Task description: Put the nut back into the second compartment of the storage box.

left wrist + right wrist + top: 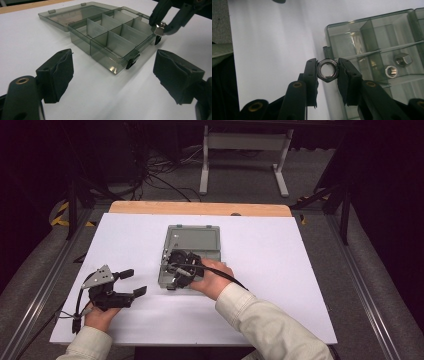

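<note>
Shiny silver six-sided metal nut (327,70) was pinched tight between right gripper (327,71) pads, held just above near corner of smoky see-through plastic box (110,42) with little compartments. Two more nuts (397,65) were seen inside box. Left gripper (136,282) was spread wide, nothing held, on white table (280,270) near box.

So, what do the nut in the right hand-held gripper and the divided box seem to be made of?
The silver hexagonal nut looks like bright polished metal, probably steel: it glints and mirrors light. The smoky grey see-through compartment box looks like glossy hard plastic: the white table shows through its thin walls.
</note>
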`<state>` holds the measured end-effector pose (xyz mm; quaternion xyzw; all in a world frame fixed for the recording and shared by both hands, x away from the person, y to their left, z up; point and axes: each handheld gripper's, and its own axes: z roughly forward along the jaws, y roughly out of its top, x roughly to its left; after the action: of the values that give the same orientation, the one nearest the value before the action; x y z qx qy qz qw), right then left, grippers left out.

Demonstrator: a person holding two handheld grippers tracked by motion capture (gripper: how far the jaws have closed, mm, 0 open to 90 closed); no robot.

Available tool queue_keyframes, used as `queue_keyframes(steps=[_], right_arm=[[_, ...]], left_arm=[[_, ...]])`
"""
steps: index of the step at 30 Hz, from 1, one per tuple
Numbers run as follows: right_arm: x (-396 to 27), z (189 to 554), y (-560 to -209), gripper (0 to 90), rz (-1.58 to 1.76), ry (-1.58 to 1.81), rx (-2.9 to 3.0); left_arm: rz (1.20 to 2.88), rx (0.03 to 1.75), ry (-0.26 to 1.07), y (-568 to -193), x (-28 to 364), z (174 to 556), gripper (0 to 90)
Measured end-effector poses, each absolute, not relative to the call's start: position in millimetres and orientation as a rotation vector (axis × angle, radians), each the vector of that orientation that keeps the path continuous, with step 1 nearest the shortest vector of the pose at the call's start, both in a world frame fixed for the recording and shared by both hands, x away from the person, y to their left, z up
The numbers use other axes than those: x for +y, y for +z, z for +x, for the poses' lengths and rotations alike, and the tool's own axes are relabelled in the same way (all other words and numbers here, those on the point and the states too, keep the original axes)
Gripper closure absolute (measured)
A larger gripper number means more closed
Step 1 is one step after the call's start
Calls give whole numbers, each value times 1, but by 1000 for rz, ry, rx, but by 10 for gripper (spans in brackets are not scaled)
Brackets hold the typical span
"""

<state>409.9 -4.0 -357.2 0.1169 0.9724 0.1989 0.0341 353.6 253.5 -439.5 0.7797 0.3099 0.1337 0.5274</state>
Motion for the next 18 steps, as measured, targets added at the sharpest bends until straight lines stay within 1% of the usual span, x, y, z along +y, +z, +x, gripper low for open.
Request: queue_keyframes(steps=[18], right_arm=[[-8,441,-345,698,455,667,2947]], left_arm=[[1866,740,314,-440,253,354,173]])
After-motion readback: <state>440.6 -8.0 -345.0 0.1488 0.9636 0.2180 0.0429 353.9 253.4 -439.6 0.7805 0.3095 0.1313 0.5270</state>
